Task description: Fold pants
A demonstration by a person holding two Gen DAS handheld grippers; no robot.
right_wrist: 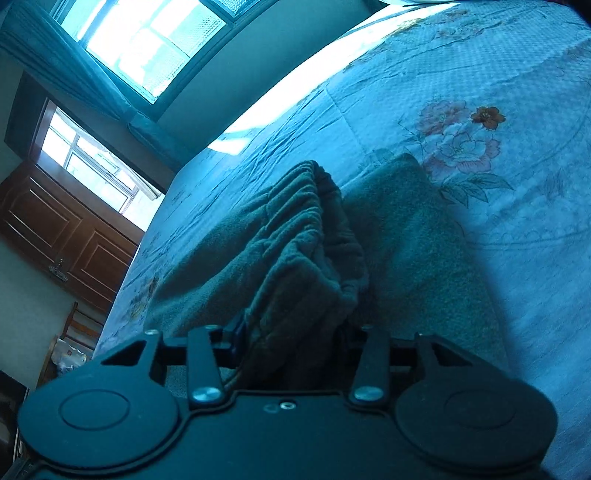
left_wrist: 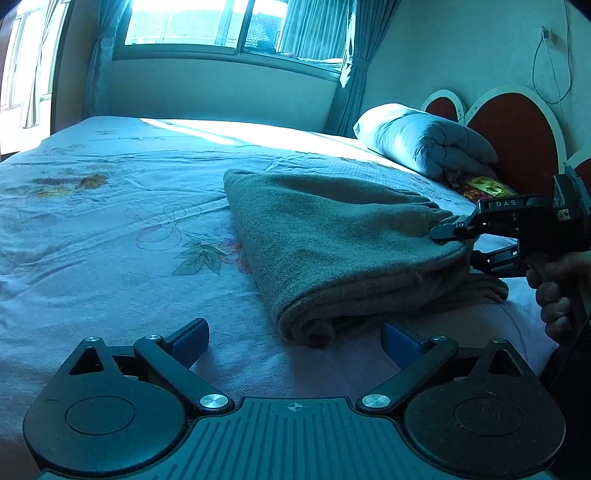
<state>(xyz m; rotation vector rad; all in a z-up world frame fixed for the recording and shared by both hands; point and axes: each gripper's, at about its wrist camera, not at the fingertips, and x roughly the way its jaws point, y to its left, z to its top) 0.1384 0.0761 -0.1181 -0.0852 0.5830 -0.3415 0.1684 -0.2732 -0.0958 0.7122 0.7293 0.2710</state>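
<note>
The grey fleece pants [left_wrist: 332, 243] lie folded in a thick bundle on the bed. My left gripper [left_wrist: 295, 339] is open and empty, low over the sheet just in front of the bundle's near rolled edge. My right gripper [left_wrist: 460, 249] comes in from the right and is shut on the gathered waistband end, holding the upper layer slightly above the layers below. In the right wrist view the bunched waistband [right_wrist: 306, 258] sits between my right gripper's [right_wrist: 291, 339] jaws, and the rest of the pants [right_wrist: 406, 240] spreads out beyond.
The bed has a pale floral sheet [left_wrist: 110, 221]. A rolled quilt [left_wrist: 424, 140] and a colourful packet [left_wrist: 480, 186] lie by the red heart-shaped headboard [left_wrist: 517, 129]. A window [left_wrist: 221, 26] is behind the bed. A wooden door [right_wrist: 66, 229] shows at left.
</note>
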